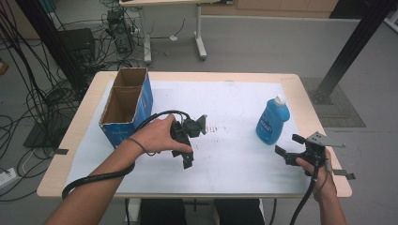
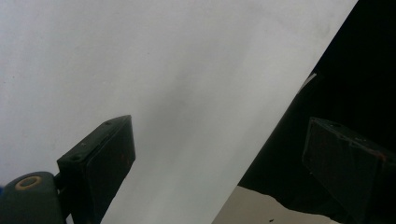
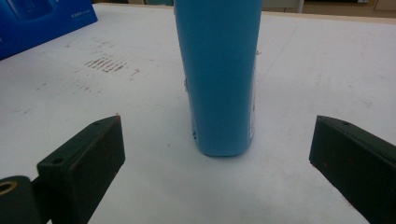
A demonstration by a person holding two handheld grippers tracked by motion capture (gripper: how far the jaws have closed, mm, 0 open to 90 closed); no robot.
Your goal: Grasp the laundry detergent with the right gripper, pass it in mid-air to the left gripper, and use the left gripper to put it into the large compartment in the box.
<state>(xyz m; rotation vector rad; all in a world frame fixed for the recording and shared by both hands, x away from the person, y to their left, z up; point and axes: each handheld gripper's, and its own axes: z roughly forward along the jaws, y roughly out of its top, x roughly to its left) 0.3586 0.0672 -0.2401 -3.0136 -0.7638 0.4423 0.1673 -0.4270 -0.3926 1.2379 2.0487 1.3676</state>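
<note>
Black right gripper [image 1: 289,146] gaped at lower right, aimed at the bottle [image 1: 272,119]; left gripper [image 1: 195,140] gaped mid-frame, empty.

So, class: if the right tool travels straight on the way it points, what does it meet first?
Probably the blue bottle: it stands upright between the open jaws of the right tool, just ahead.
</note>
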